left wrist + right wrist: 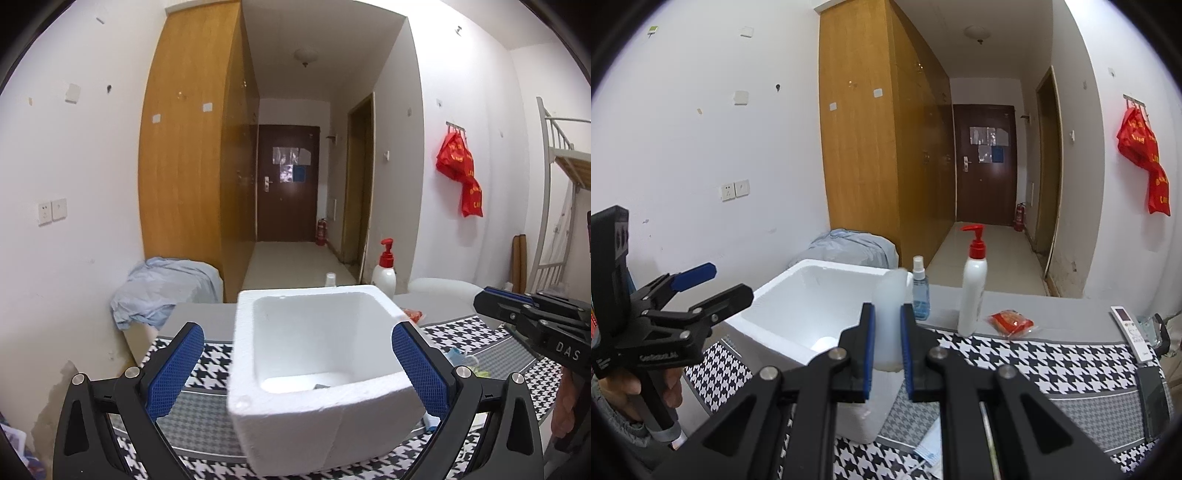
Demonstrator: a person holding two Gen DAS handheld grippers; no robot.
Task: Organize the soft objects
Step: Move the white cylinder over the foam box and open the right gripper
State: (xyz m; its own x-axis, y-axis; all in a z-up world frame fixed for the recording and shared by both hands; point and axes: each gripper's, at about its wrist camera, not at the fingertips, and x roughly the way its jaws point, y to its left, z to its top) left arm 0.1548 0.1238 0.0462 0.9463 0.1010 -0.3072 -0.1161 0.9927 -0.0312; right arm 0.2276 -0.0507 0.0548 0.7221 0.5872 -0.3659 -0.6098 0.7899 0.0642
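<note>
A white foam box stands on the houndstooth cloth, and it shows in the right wrist view too. My left gripper is open, its blue pads on either side of the box's near end. It also shows in the right wrist view, left of the box. My right gripper is shut on a soft translucent white bottle, held upright above the box's right rim. A small dark item lies on the box floor.
On the table's far side stand a blue spray bottle and a white pump bottle with a red top. A red packet, a remote and a face mask lie nearby. Blue cloth is heaped at the left.
</note>
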